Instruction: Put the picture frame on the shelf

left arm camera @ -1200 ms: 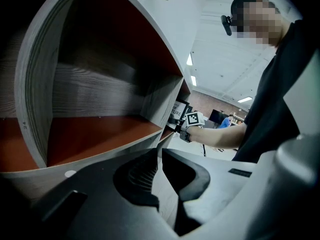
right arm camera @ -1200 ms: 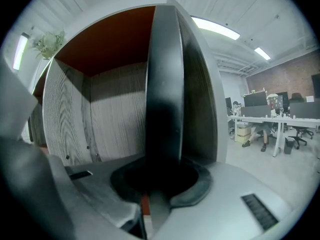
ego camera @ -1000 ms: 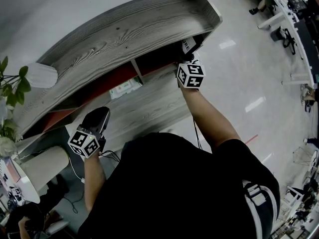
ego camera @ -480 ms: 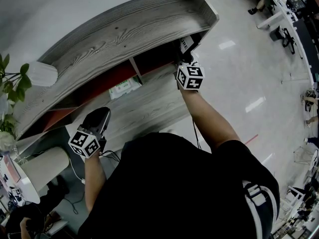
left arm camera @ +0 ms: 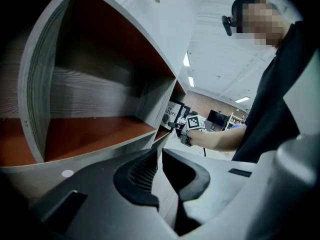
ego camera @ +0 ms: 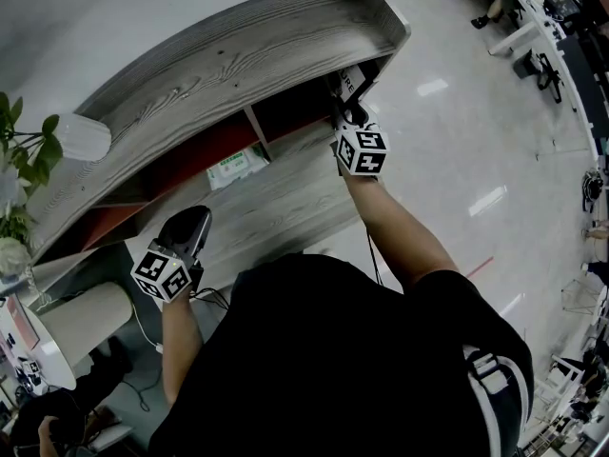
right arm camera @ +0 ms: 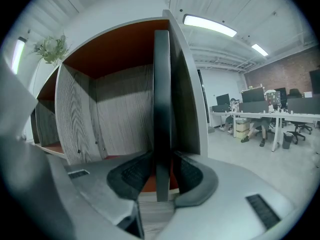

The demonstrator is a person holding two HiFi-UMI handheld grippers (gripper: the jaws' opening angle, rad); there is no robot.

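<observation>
The picture frame [ego camera: 354,82], white with black lettering, stands upright in the right end compartment of the grey wooden shelf [ego camera: 238,55]. In the right gripper view I see the frame [right arm camera: 161,109] edge-on between the jaws of my right gripper [right arm camera: 161,166]. Those jaws have just been opening, and a gap shows beside the frame. In the head view the right gripper [ego camera: 344,112] reaches into that compartment. My left gripper [ego camera: 190,225] hangs lower left, in front of the shelf, with its jaws [left arm camera: 160,156] close together and nothing between them.
A green and white box [ego camera: 233,165] lies in the middle compartment. A plant [ego camera: 19,150] and a white vase [ego camera: 81,139] stand at the shelf's left end. A white round table [ego camera: 86,317] is at lower left. Desks with seated people [ego camera: 542,27] are far right.
Both hands stay where they were. The shelf has shifted slightly left in the head view.
</observation>
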